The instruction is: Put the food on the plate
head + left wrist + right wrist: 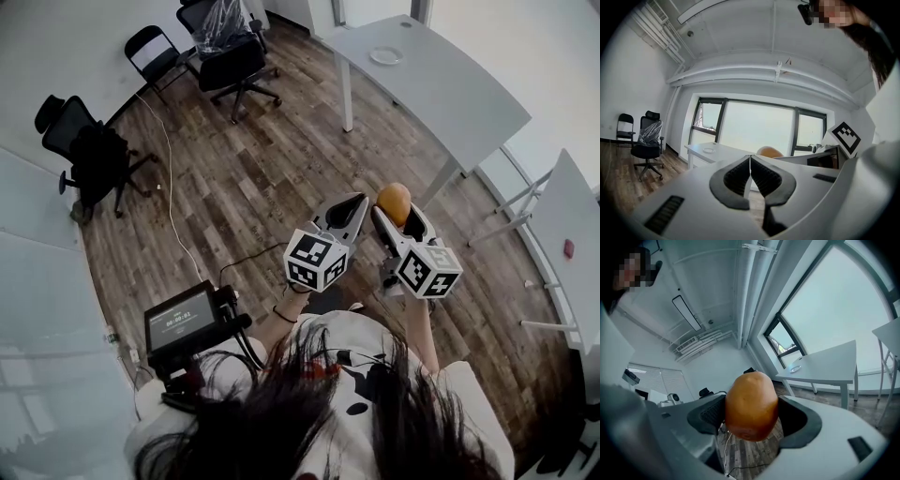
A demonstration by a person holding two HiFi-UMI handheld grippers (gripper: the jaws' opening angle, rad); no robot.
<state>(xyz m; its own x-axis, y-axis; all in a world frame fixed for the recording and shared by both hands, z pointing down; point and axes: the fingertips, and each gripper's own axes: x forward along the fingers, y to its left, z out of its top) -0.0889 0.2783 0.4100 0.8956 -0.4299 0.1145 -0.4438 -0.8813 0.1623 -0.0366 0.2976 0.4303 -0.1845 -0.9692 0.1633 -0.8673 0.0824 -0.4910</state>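
My right gripper (392, 208) is shut on an orange-brown bread roll (395, 202), held up in the air above the wooden floor. In the right gripper view the roll (751, 406) fills the gap between the dark pads (708, 413). My left gripper (354, 208) is just left of it, shut with nothing between its jaws (750, 169); the roll (769, 151) peeks out behind them. A small white plate (385, 55) lies on the far grey table (450, 89), also visible as a plate (794, 368) in the right gripper view and as a plate (709, 150) in the left gripper view.
Black office chairs (230, 52) stand at the back, another chair (89, 150) at the left. A second white table (572, 244) is at the right edge. A cable (171, 187) runs across the floor. A small screen device (183, 323) hangs at my left side.
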